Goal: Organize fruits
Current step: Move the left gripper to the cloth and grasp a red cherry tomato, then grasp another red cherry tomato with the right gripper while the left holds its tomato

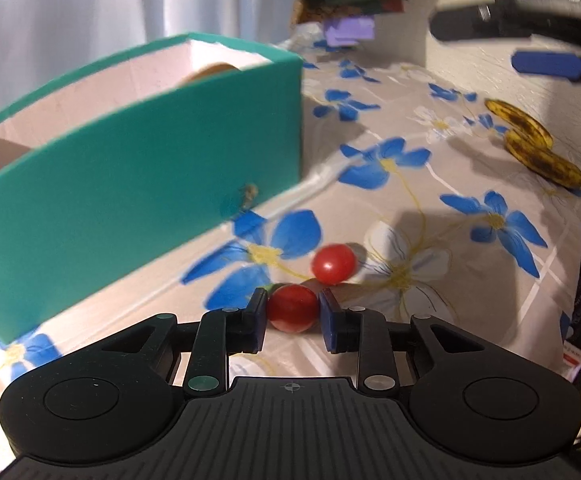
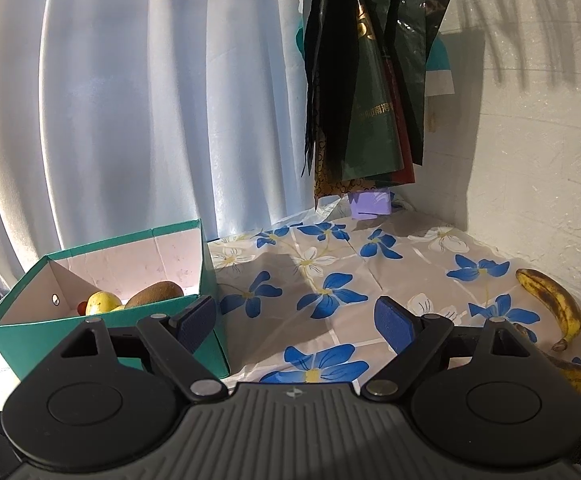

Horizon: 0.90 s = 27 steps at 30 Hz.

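tomato: small red tomato (image 1: pixel 292 307) on the floral cloth (image 1: pixel 430 208), pinched between the blue pads of the left gripper (image 1: pixel 292 310)
second tomato (image 1: pixel 334 263): just beyond, loose
box: teal box (image 2: pixel 106 332) to the left — kiwi (image 2: pixel 154 293), yellow fruit (image 2: pixel 103 302) inside
bananas (image 1: pixel 534 142): far right, spotted
right gripper (image 2: pixel 294 322): jaws wide, empty

The teal box (image 1: pixel 138 184) hides most of the fruit inside; a spotted banana (image 2: pixel 578 376) is partly hidden.

Two red cherry tomatoes: one (image 1: pixel 292 308) lies pinched between blue fingers (image 1: pixel 257 316), the other (image 1: pixel 333 263) just beyond it on the flowered worktop (image 1: pixel 430 208); two spotted bananas (image 1: pixel 538 144) lie well apart.
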### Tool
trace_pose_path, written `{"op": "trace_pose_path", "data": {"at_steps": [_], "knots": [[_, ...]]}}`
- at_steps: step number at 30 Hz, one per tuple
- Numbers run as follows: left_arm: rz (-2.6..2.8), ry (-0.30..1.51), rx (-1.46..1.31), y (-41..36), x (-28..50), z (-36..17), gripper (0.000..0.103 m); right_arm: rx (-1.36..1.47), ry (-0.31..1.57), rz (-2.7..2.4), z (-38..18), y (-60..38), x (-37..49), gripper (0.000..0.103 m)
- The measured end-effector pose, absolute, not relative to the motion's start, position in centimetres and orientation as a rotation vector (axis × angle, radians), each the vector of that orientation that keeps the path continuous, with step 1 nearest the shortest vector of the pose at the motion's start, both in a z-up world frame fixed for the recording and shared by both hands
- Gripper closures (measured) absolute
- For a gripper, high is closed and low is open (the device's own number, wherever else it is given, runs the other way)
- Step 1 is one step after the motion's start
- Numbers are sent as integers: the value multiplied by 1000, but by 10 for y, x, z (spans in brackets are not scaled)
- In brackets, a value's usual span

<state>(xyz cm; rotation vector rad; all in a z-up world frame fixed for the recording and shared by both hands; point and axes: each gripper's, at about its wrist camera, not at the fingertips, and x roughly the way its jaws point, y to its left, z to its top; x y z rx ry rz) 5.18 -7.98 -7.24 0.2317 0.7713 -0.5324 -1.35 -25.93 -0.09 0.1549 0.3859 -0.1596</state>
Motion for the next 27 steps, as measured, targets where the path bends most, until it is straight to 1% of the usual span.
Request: {"op": "trace_pose_path", "data": {"at_steps": [10,13,15,16,18,20,21,22,24,26,27], "knots": [[-311,631,32,-16,48,13,72,99,493,-78,-32,-237,-3,16],[-253,603,4,-2,49,28,72,66,526,-37,-45,-224,4,17],[-232,598,-9,4,51,33,72,40,555,-7,-56,-215,8,22],[-223,599,-11,6,51,34,72,28,572,13,-61,-209,11,26],[-210,607,-17,9,52,34,72,11,602,39,-71,-200,16,30],[-207,620,-14,10,52,32,72,-2,631,67,-79,-193,20,39],[-206,630,-15,11,52,31,72,-8,646,78,-82,-189,21,41],[-206,637,-17,11,53,30,72,-11,656,86,-85,-187,22,45],[-206,647,-22,12,53,28,72,-15,674,103,-89,-183,23,47],[-203,650,-20,13,53,28,72,-20,685,120,-92,-180,24,55],[-201,653,-20,13,54,28,72,-22,693,126,-93,-179,26,55]]}}
